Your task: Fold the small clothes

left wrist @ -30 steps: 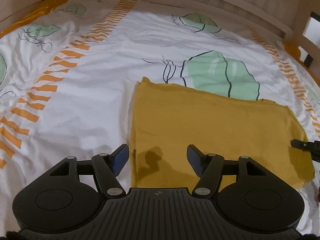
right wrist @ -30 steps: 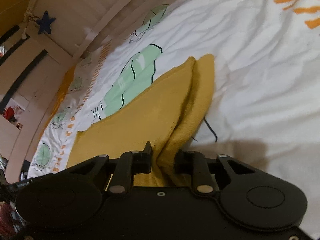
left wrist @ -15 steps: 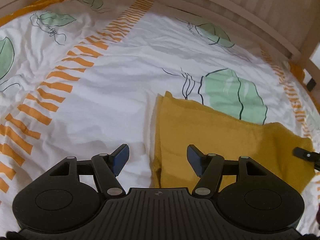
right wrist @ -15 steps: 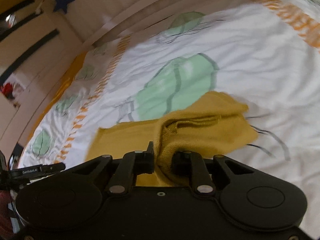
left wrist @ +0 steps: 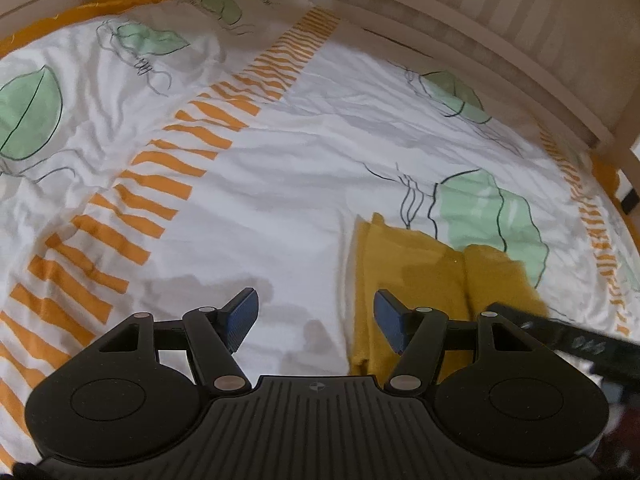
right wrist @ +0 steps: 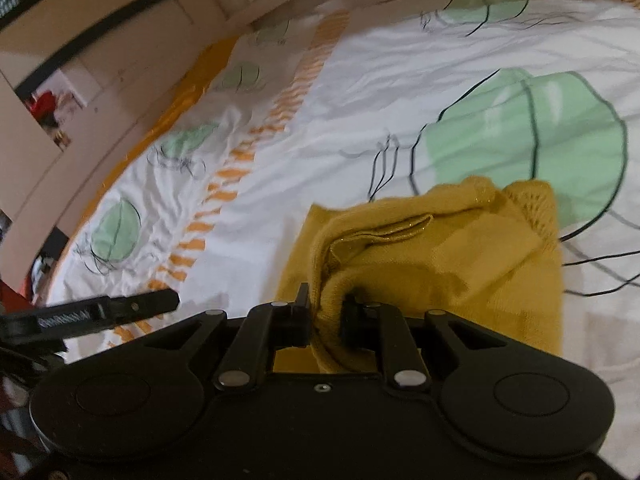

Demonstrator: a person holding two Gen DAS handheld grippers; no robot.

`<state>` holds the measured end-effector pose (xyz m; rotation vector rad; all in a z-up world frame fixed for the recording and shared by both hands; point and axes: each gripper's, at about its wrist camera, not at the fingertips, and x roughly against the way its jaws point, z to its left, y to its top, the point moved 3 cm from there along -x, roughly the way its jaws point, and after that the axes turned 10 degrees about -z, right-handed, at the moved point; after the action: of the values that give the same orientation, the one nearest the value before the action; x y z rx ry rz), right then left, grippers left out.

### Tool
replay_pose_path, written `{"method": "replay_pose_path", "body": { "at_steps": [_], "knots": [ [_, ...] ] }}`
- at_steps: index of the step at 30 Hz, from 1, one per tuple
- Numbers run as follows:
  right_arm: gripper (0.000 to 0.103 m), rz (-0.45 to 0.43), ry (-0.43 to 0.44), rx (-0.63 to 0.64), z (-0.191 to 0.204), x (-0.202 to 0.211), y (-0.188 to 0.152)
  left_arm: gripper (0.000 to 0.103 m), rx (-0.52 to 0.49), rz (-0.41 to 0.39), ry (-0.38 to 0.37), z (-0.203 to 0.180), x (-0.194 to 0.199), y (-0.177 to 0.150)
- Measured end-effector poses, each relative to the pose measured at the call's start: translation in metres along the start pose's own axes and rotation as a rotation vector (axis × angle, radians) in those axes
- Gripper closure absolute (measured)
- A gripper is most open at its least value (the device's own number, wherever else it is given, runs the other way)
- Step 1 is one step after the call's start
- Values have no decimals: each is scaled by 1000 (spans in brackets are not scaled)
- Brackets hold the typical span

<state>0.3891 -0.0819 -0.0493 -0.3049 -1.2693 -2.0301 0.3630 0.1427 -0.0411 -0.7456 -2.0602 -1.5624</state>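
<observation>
A mustard yellow knitted garment (left wrist: 420, 280) lies on the bed, its right part doubled over onto the rest. My right gripper (right wrist: 326, 300) is shut on a bunched edge of the garment (right wrist: 440, 260) and holds that edge above the layer below. In the left wrist view a finger of the right gripper (left wrist: 560, 332) shows as a black bar at the right. My left gripper (left wrist: 316, 300) is open with nothing between its blue pads (left wrist: 240, 312). It hangs over bare sheet just left of the garment's left edge. The left gripper (right wrist: 120, 308) also shows at the left of the right wrist view.
The white bed cover (left wrist: 280, 200) carries green leaf prints and orange striped bands. A pale wooden bed rail (left wrist: 460, 40) curves round the far side. An orange sheet edge (left wrist: 100, 4) shows at the far left, and cupboards (right wrist: 80, 40) stand beyond the bed.
My right gripper has swept left with the garment's edge, folding the right part over the rest. My left gripper has slid left off the garment onto bare sheet, still open.
</observation>
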Motion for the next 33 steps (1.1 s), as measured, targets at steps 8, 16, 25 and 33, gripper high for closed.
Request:
{"method": "replay_pose_path", "body": {
  "at_steps": [8, 16, 25, 33],
  "knots": [
    [67, 76, -26, 44, 13, -33, -25, 41, 22, 19, 2, 7, -3, 2],
    [38, 44, 160, 73, 35, -18, -30, 41, 14, 15, 6, 6, -3, 1],
    [38, -76, 100, 25, 3, 24, -16, 41, 4, 34, 0, 3, -5, -2],
    [38, -87, 45, -126, -44, 16, -11, 41, -49, 66, -46, -13, -7, -13]
  ]
}}
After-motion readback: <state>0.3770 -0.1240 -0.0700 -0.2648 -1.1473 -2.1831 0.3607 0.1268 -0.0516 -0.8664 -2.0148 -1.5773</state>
